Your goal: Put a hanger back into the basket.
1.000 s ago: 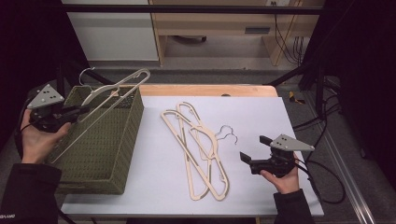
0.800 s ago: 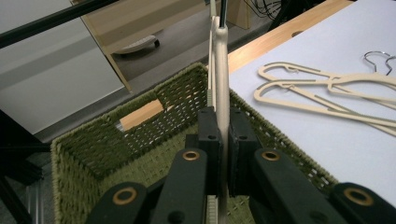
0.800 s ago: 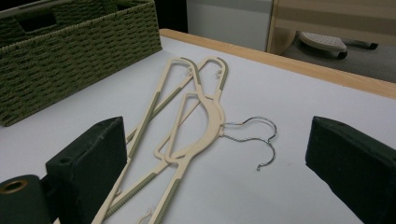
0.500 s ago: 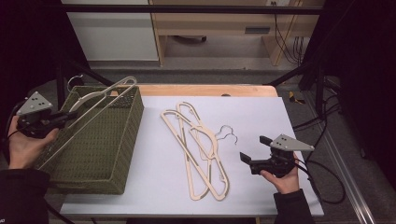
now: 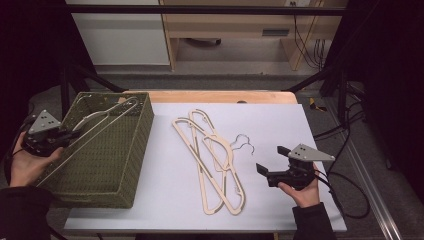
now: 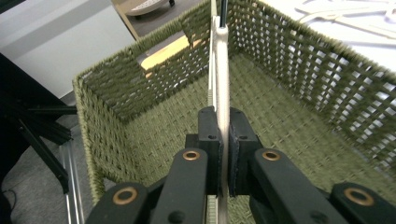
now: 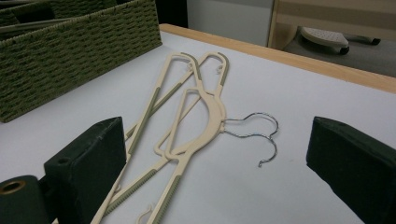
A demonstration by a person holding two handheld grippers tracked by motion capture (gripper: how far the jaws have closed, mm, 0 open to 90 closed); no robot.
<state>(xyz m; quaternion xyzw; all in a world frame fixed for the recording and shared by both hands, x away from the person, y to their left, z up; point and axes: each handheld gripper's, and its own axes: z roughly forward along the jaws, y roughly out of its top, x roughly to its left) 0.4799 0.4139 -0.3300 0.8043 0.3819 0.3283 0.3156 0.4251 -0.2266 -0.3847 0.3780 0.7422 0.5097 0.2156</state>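
A cream plastic hanger slants down into the green woven basket at the table's left end. My left gripper is shut on its near end, over the basket's left rim. In the left gripper view, the two black pads clamp the hanger's thin edge above the basket's floor. Two more cream hangers with wire hooks lie crossed mid-table. My right gripper rests open to their right, and its view looks over those hangers, with nothing between its jaws.
The table top is pale, with a wooden strip along its far edge. Black cables trail off the right side. Dark frame posts stand at both back corners.
My left gripper has sunk and drawn back to the left, lowering the held hanger from above the basket's rim down into it. The right gripper has stayed still.
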